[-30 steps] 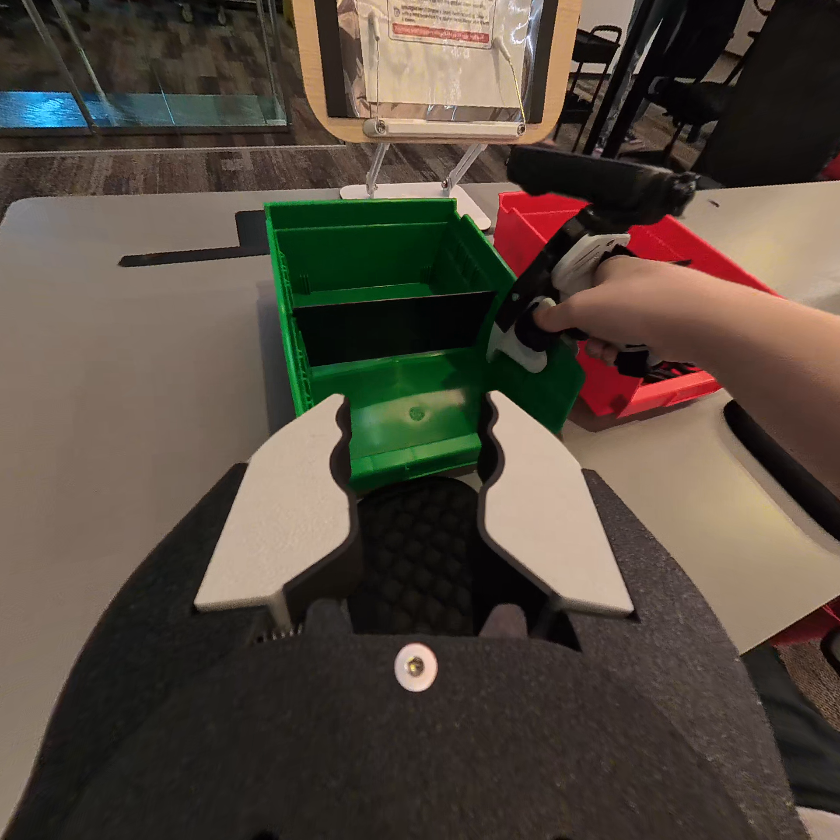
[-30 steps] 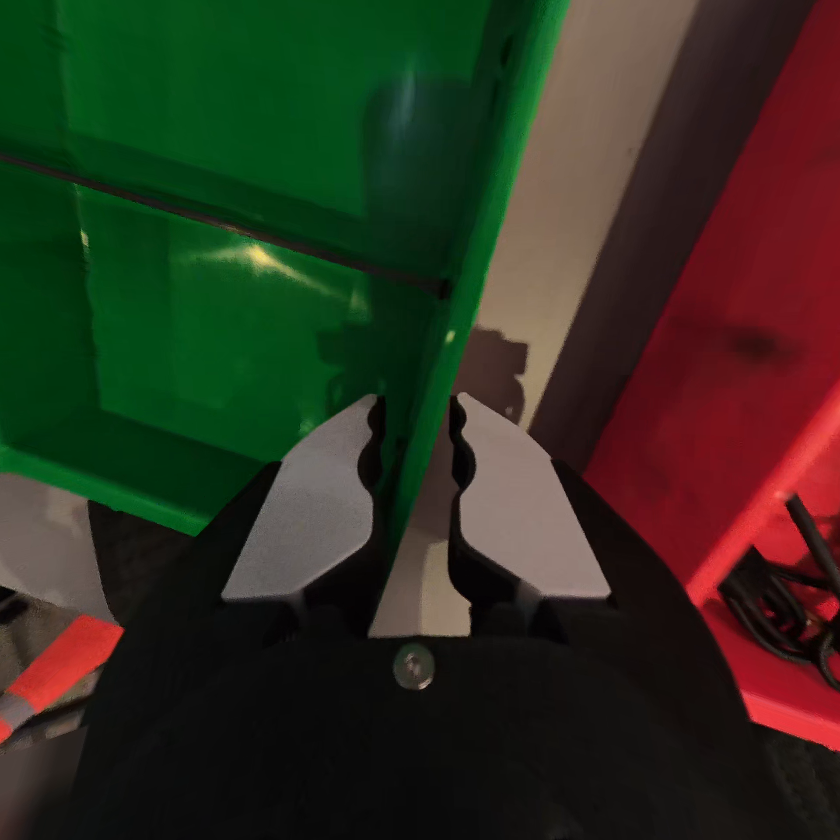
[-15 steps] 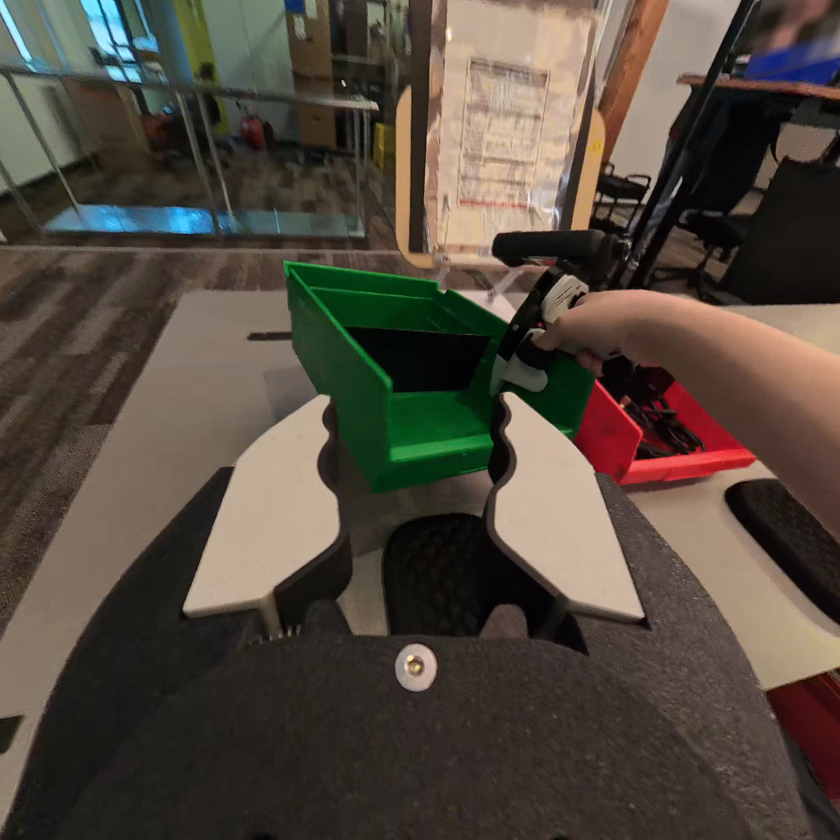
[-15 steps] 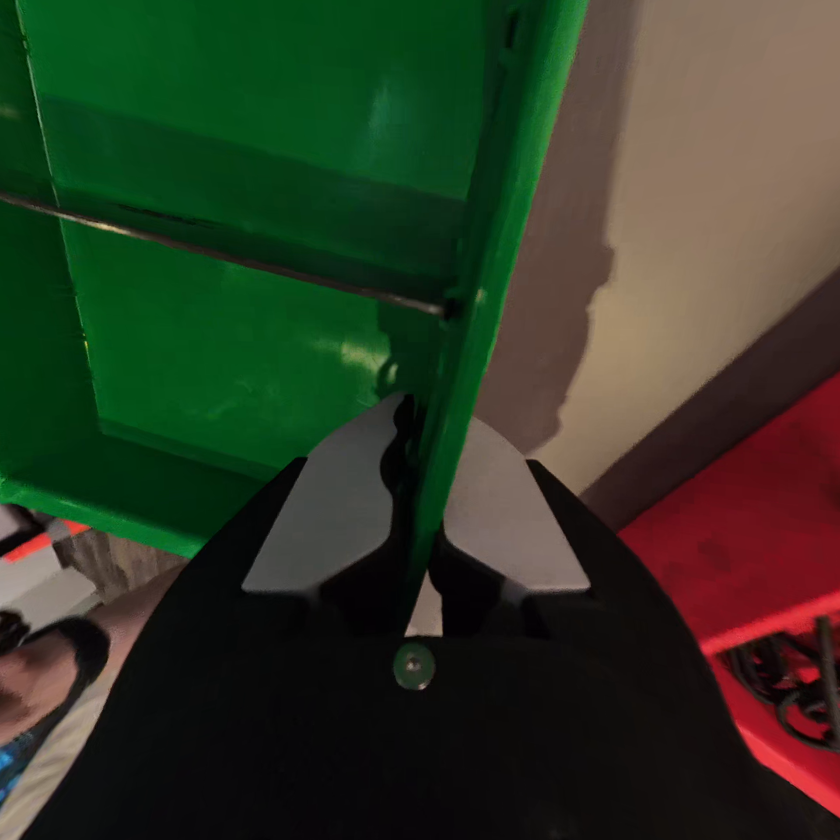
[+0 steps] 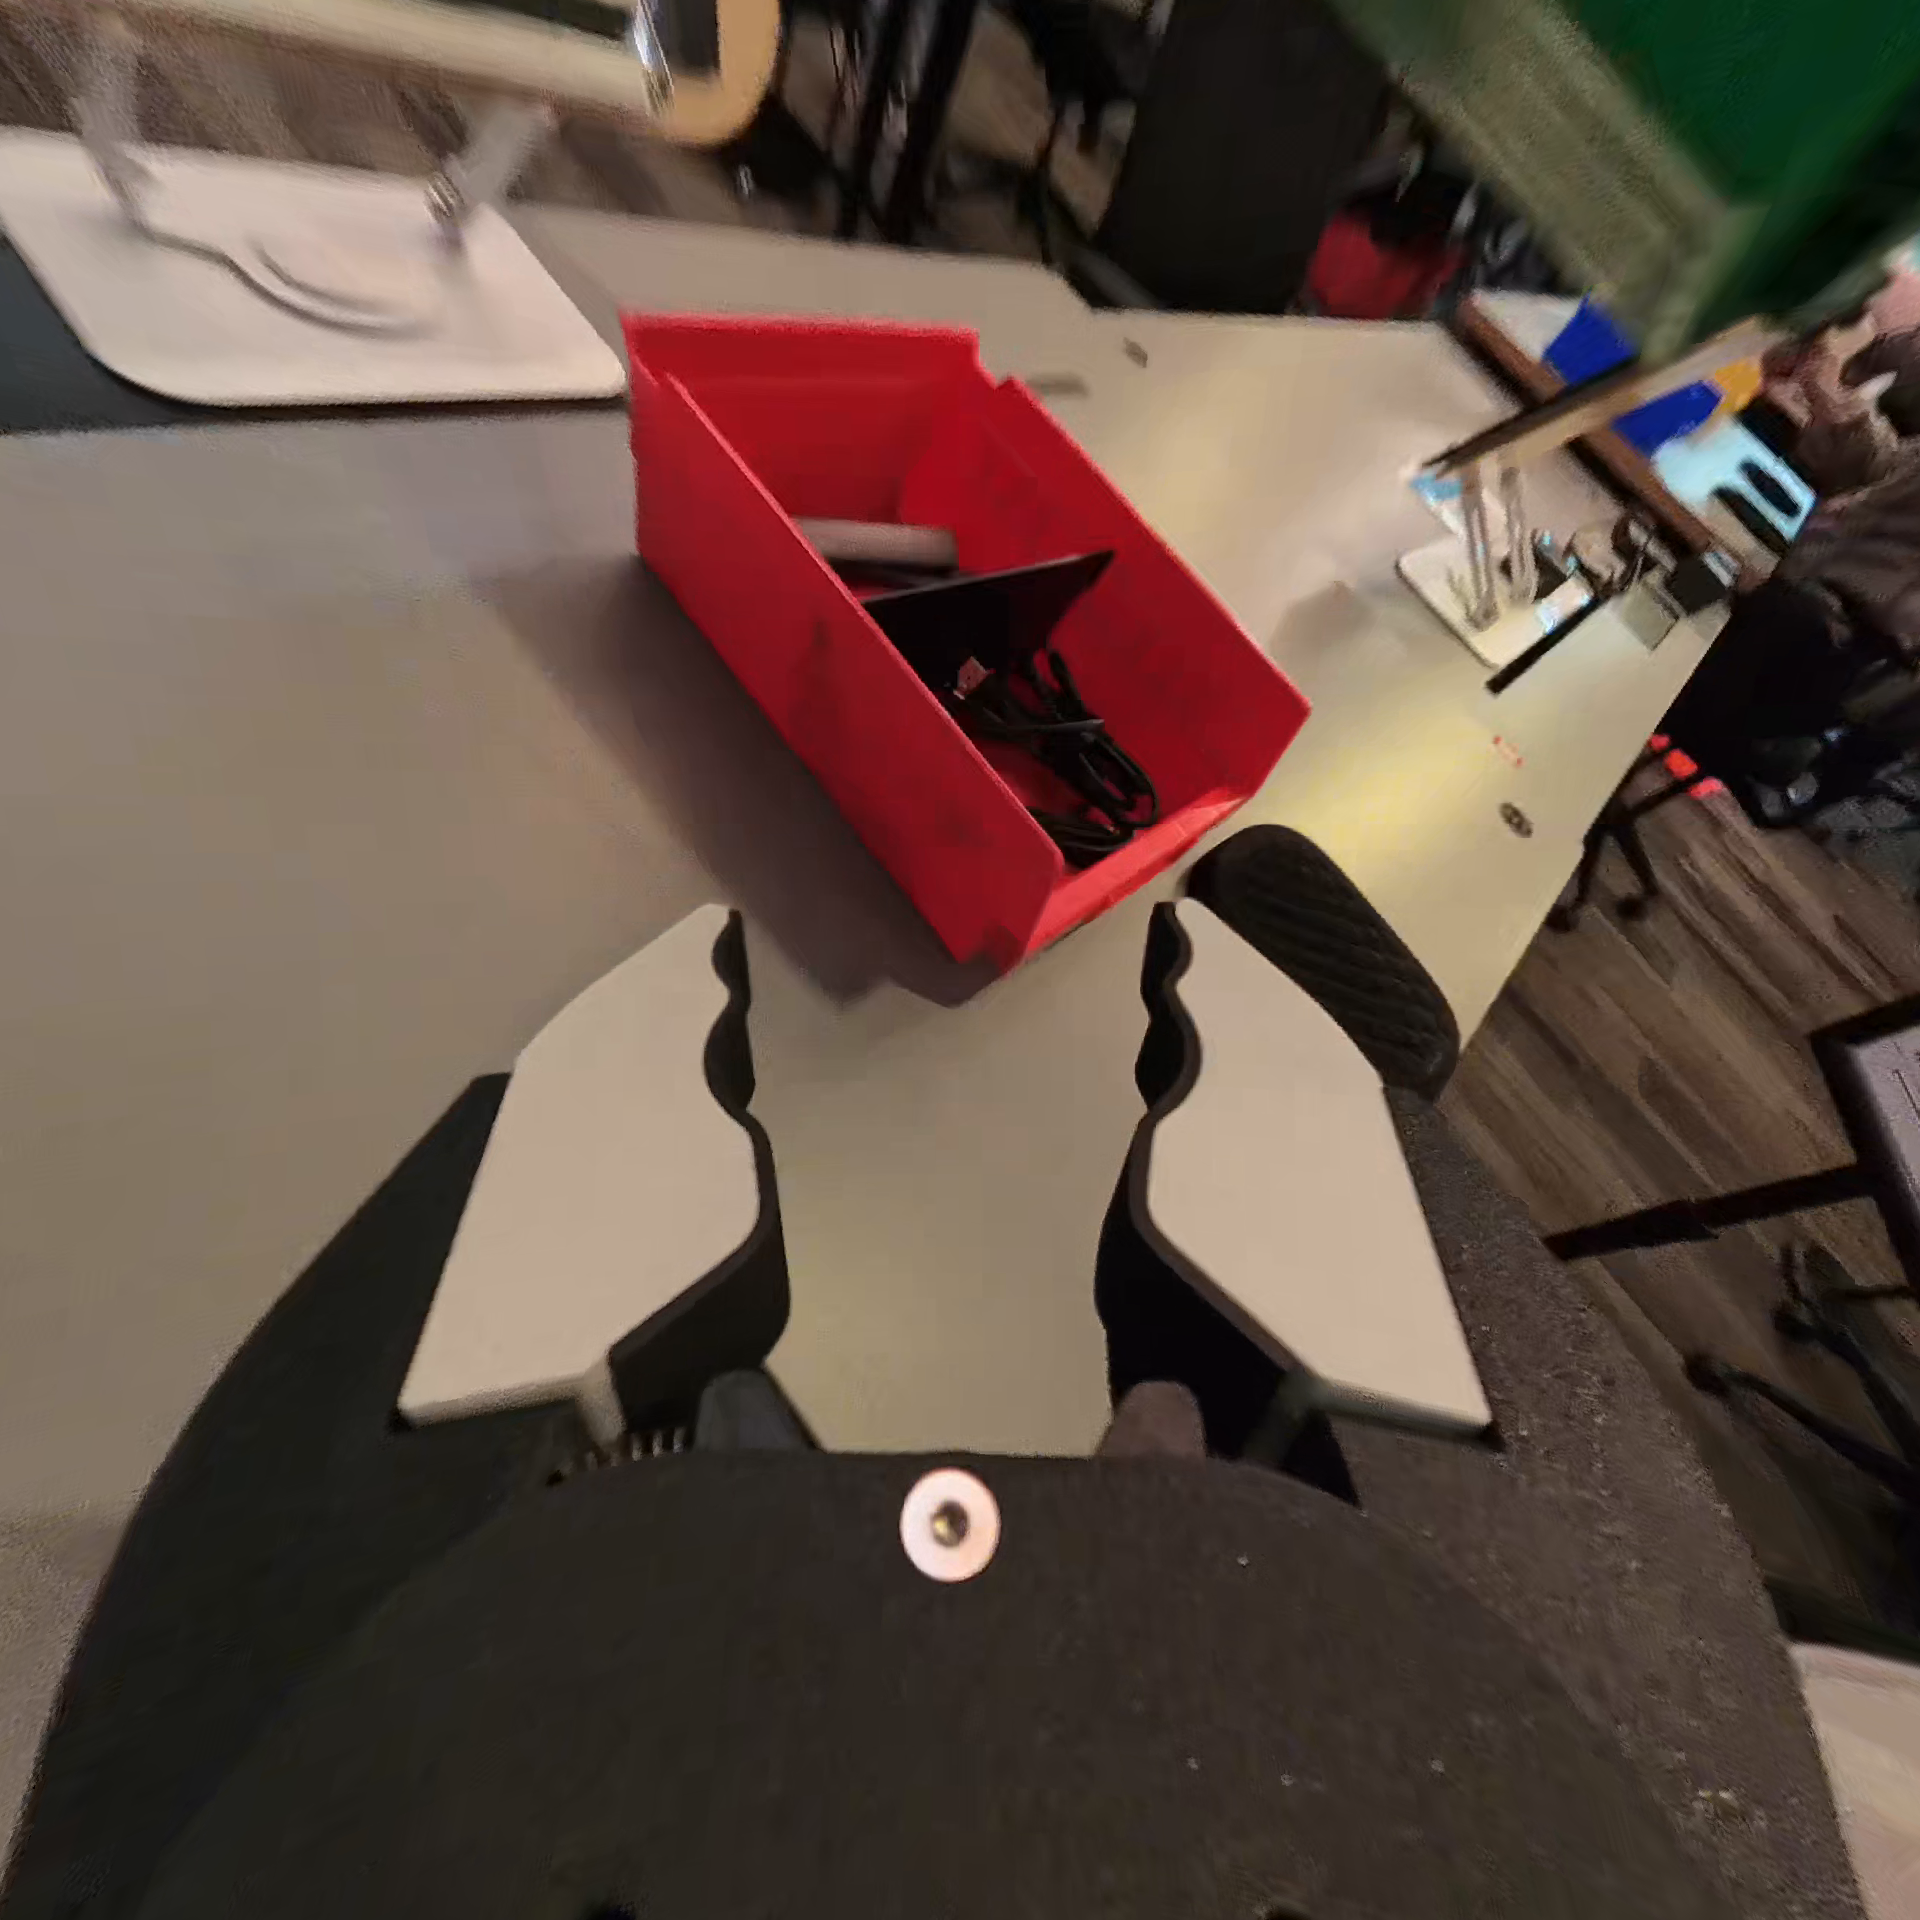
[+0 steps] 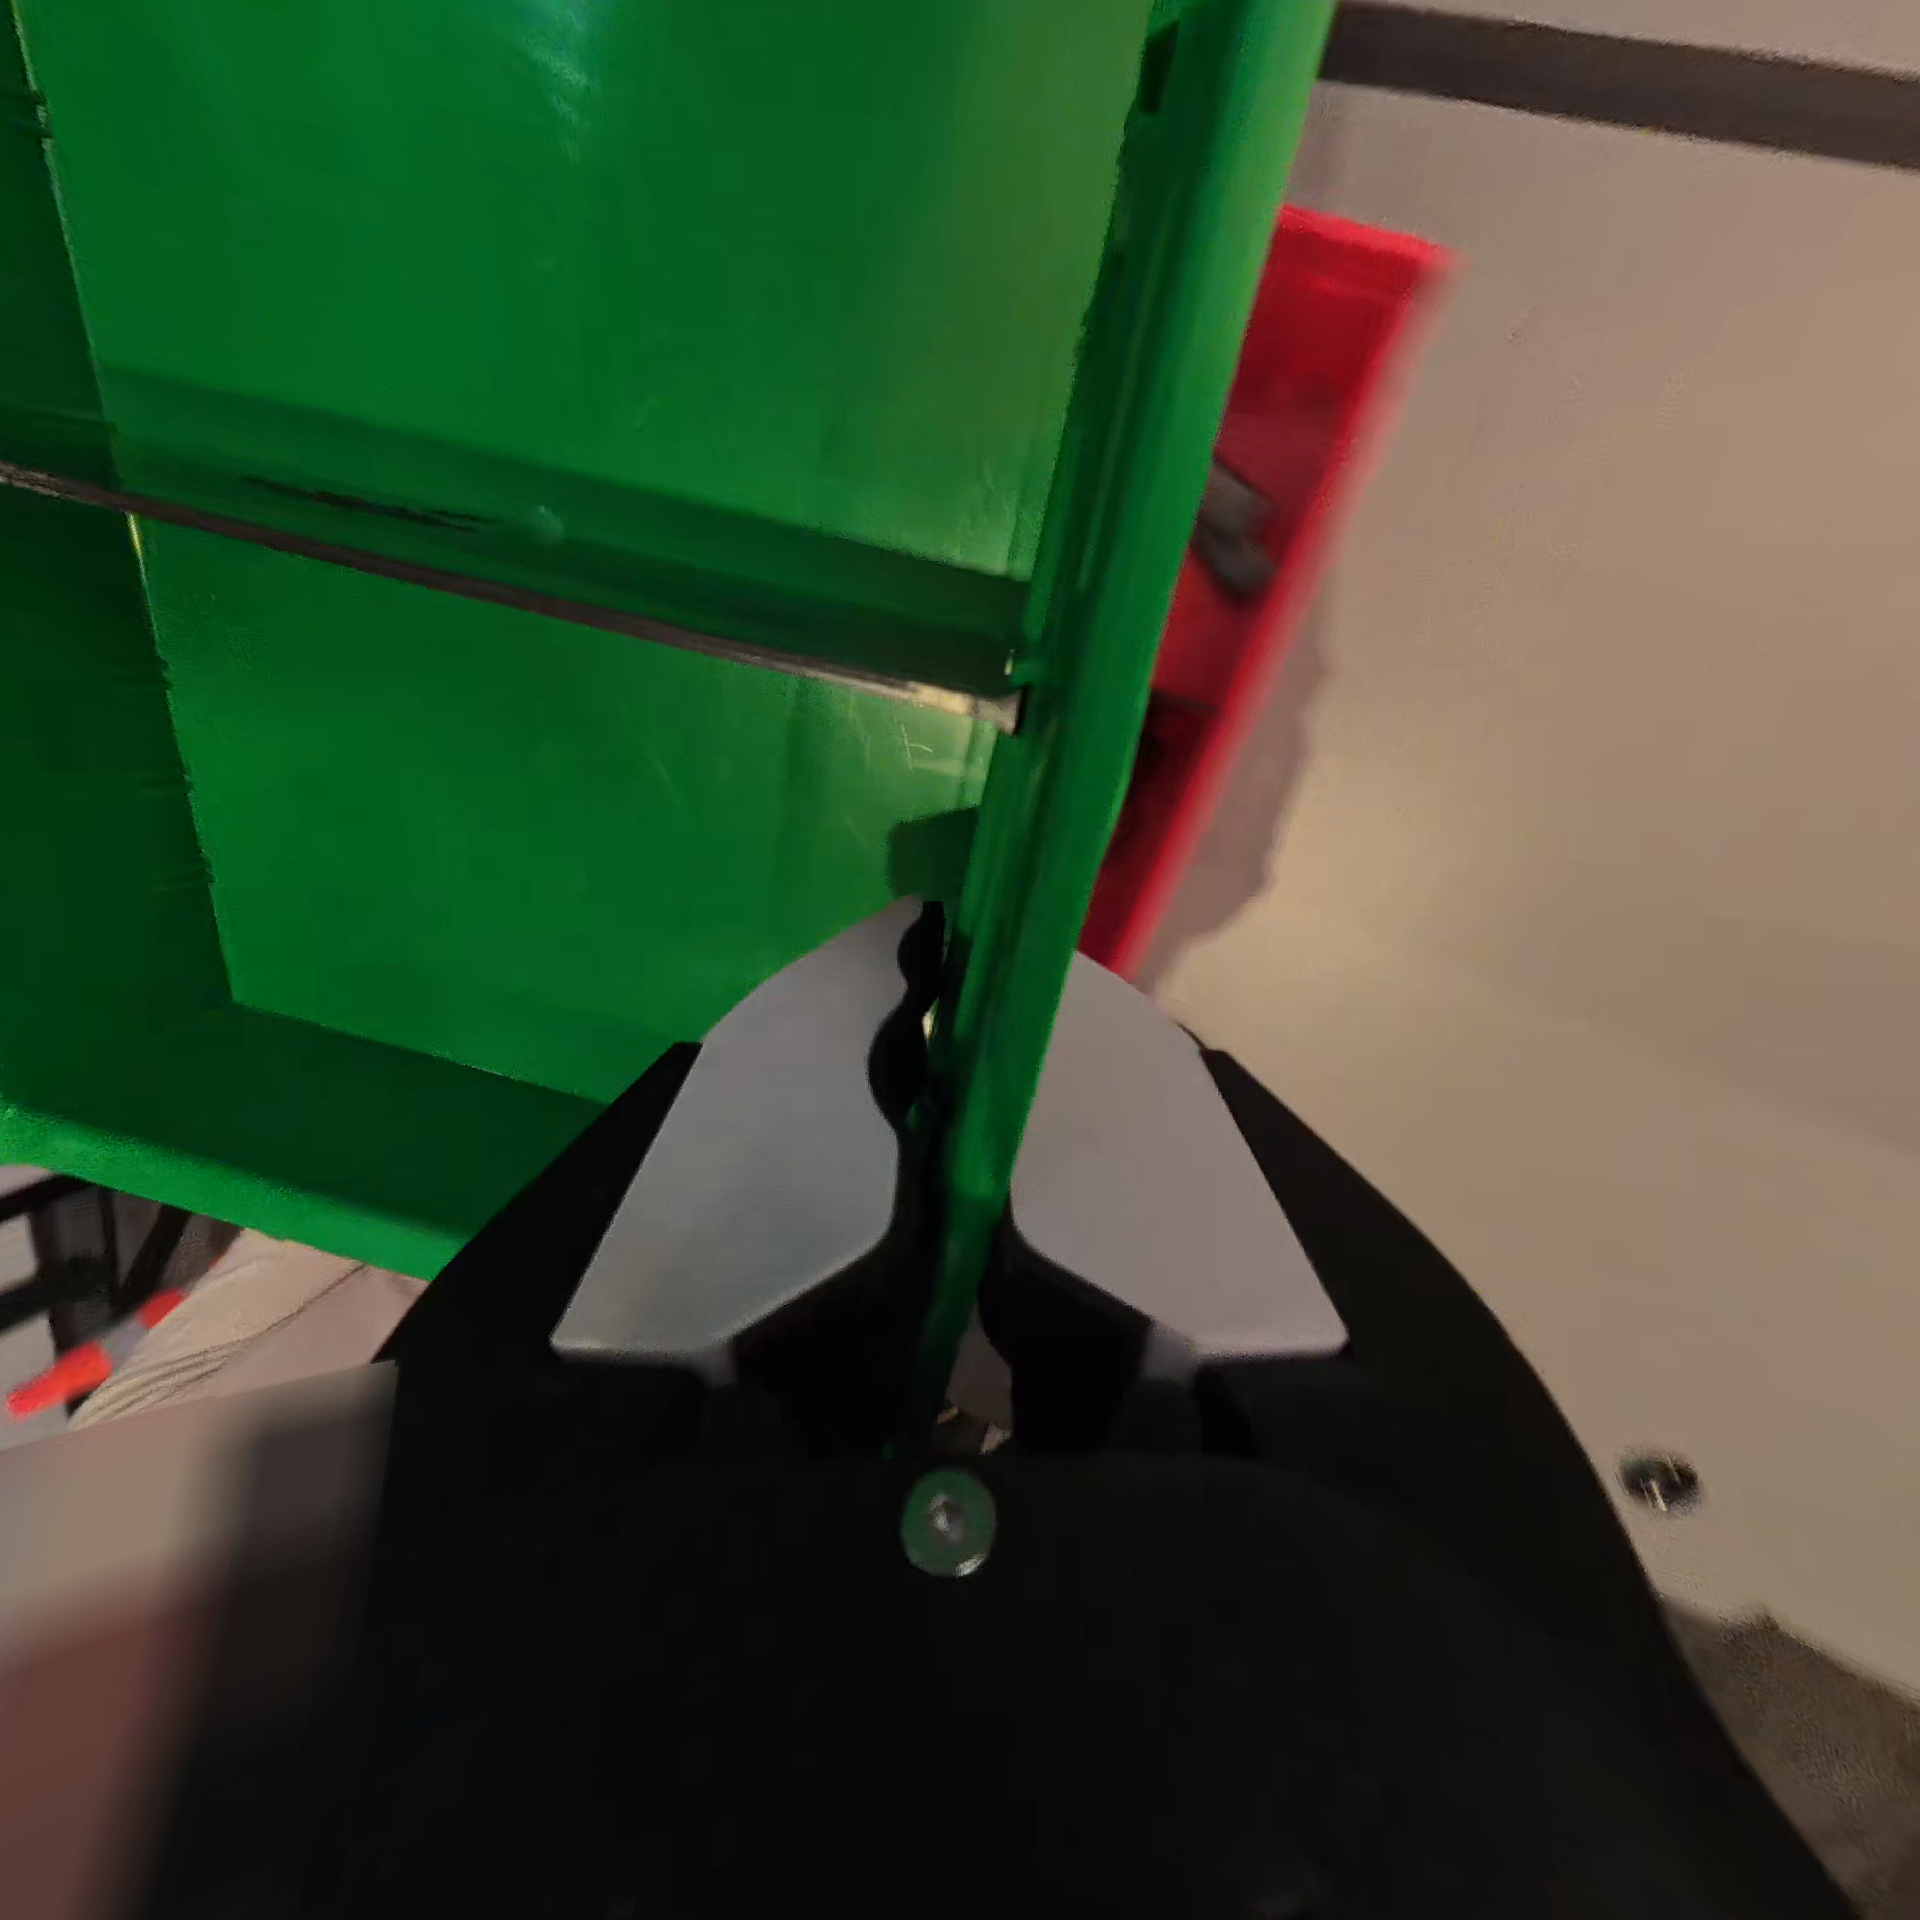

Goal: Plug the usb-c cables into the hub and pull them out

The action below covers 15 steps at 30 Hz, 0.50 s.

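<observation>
A red bin (image 5: pixel 883 665) stands on the grey table (image 5: pixel 260 727). It holds a tangle of black cables (image 5: pixel 1070 748) in its near compartment and a grey bar-shaped object (image 5: pixel 883 540) behind a black divider. My left gripper (image 5: pixel 945 925) is open and empty, just short of the red bin's near corner. My right gripper (image 6: pixel 987 935) is shut on the side wall of an empty green bin (image 6: pixel 582 436) and holds it lifted above the table. The green bin shows blurred at the top right of the left wrist view (image 5: pixel 1756 125). The red bin (image 6: pixel 1299 468) lies below it.
A black padded armrest (image 5: pixel 1330 956) sits at the table's right edge beside my left gripper. A white stand base (image 5: pixel 312 301) with a wooden board lies at the back left. More desks and chairs stand beyond the table on the right.
The right gripper has closed on the green bin's wall and lifted the bin off the table. The left gripper has swung right and now faces the red bin.
</observation>
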{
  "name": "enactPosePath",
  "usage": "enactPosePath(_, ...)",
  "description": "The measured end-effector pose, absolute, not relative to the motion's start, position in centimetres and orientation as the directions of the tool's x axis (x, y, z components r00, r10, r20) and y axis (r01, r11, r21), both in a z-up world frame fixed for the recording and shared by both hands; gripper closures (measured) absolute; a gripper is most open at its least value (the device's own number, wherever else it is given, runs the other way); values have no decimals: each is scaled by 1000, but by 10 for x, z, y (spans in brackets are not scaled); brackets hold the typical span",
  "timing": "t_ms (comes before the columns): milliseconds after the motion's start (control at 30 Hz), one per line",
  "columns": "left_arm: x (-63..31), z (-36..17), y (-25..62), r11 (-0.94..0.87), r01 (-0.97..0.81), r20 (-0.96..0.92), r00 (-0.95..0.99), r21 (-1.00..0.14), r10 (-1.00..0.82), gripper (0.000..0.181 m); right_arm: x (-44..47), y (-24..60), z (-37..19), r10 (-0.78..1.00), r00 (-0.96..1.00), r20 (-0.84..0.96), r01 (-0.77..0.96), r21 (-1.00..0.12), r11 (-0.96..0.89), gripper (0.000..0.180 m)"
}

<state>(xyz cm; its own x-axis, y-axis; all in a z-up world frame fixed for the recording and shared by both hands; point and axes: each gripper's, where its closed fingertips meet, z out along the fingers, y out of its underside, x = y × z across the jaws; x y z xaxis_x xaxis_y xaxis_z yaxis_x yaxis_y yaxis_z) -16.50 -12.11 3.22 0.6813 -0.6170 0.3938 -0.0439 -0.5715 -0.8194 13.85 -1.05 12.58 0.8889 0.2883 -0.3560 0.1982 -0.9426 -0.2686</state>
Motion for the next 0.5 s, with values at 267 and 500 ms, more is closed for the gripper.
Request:
enactPosePath(267, -49, -54, -13, -771, -353, 337, 747, -530, -573, 109, 370, -100, 71, -203, 952, -230, -239, -140, -961, 172)
enactPosePath(500, -35, -91, -10, -816, -543, 260, 773, -200, -578, 159, 439, -157, 3, -365, 887, -282, -403, -88, -911, 173)
